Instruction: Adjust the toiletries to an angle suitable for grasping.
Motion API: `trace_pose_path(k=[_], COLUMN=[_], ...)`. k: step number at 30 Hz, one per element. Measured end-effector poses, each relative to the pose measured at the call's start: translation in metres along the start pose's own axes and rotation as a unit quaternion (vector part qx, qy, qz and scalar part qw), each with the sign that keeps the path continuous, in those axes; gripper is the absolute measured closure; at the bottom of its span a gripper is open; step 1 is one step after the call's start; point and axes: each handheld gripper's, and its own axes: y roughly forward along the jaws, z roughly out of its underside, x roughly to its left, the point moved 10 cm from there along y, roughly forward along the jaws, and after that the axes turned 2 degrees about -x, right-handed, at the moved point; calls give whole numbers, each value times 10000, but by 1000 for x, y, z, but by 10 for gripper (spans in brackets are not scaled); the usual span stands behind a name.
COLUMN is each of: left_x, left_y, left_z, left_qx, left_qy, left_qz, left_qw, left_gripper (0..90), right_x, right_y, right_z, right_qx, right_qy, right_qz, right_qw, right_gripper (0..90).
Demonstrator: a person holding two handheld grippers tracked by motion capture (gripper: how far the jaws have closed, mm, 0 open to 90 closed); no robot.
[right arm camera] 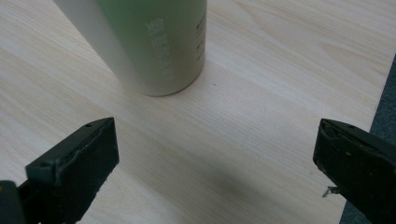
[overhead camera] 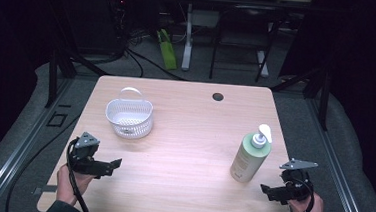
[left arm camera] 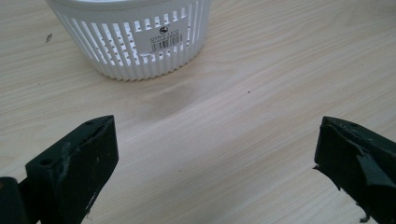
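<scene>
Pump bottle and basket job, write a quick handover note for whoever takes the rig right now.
Left tongs: open, empty, low over the table, facing the white basket.
Right tongs: open, empty, facing the green pump bottle, not touching it.
Bottle stands upright on the right side of the table; basket stands upright at the left, with nothing seen inside.
Done: nothing grasped yet.
Left: probably grip the bottle and put it in the basket.

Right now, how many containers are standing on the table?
2. A white slotted basket stands toward the table's far left, ahead of the left gripper. A green pump bottle stands upright near the right edge, just ahead of the right gripper.
</scene>
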Motion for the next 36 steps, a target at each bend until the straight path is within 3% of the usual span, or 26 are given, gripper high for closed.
trace_pose_path(k=[10,14,18,21,26,31,33,36], left_x=[-4,-5,-6,-7,-8,-8,-7,-8], left_y=[4,4,4,5,6,8,8,10], left_z=[-1,-1,-2,-3,-4,-5,-6,-7], left_qx=[43,54,43,62,81,60,57,47], left_qy=[29,127,122,180,253,218,201,193], left_qz=[51,30,11,23,8,-6,-14,-11], left_qw=[10000,9999,9999,9998,9996,9997,9998,9998], left_gripper=[0,0,0,0,0,0,0,0], right_x=[13,20,25,31,38,42,41,41], right_y=[-3,-4,-5,-5,-3,-3,-4,-4], right_z=[-13,-22,-31,-43,-53,-60,-65,-68], right_qx=[-273,-415,-558,-770,-885,-1014,-1247,-1347], right_qy=[-249,-422,-444,-529,-624,-655,-713,-702], right_qz=[-139,-175,-232,-286,-312,-334,-226,-279], right_qw=[9992,9981,9972,9952,9936,9921,9894,9880], right_gripper=[0,0,0,0,0,0,0,0])
